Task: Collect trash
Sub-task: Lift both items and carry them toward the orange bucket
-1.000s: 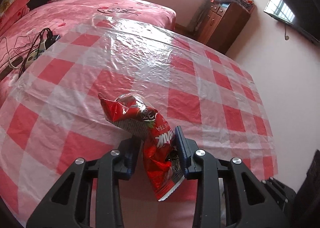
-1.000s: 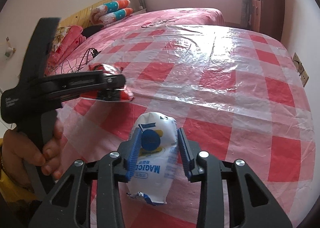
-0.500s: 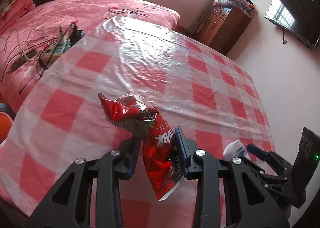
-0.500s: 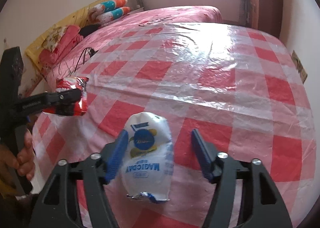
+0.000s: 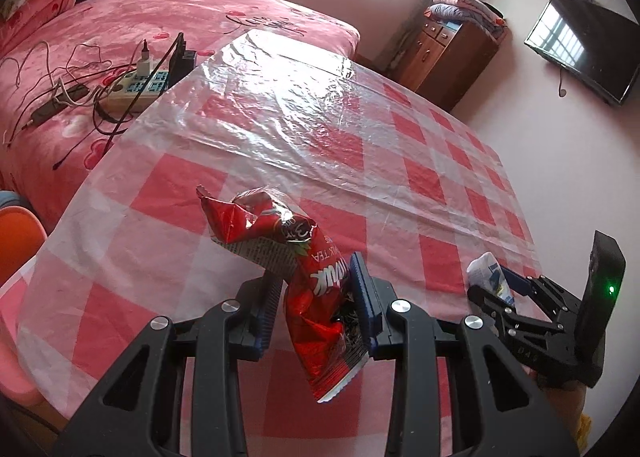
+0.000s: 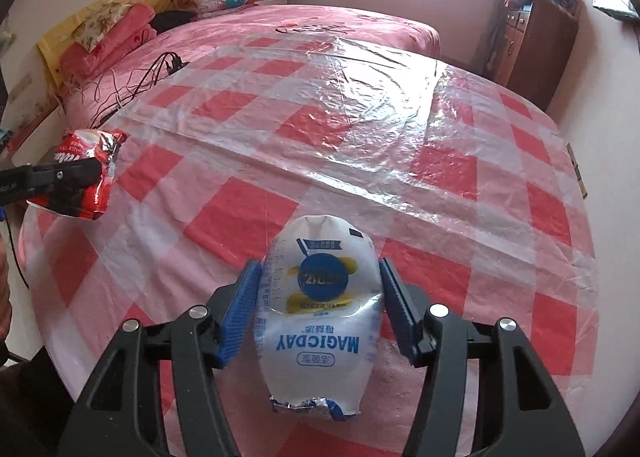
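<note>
My left gripper (image 5: pixel 316 297) is shut on a crumpled red milk-tea packet (image 5: pixel 308 269) and holds it above the near left side of the checked table (image 5: pixel 280 129). The packet also shows at the left in the right wrist view (image 6: pixel 86 173). My right gripper (image 6: pixel 318 309) holds a white and blue MAGICDAY pouch (image 6: pixel 320 305) between its blue pads, jaws pressed against its sides, above the table's near edge. The pouch and right gripper also show at the right in the left wrist view (image 5: pixel 490 277).
The table wears a red-and-white cloth under clear plastic (image 6: pixel 380 105). A pink bed (image 5: pixel 120 29) with a power strip and cables (image 5: pixel 132 81) lies behind it. A wooden cabinet (image 5: pixel 452 49) and wall TV (image 5: pixel 584 45) stand at the right. An orange stool (image 5: pixel 16 241) is at the left.
The left gripper has pulled back toward the table's near left edge with the red packet. The right gripper opened wider half a second ago and is closed in on the pouch again.
</note>
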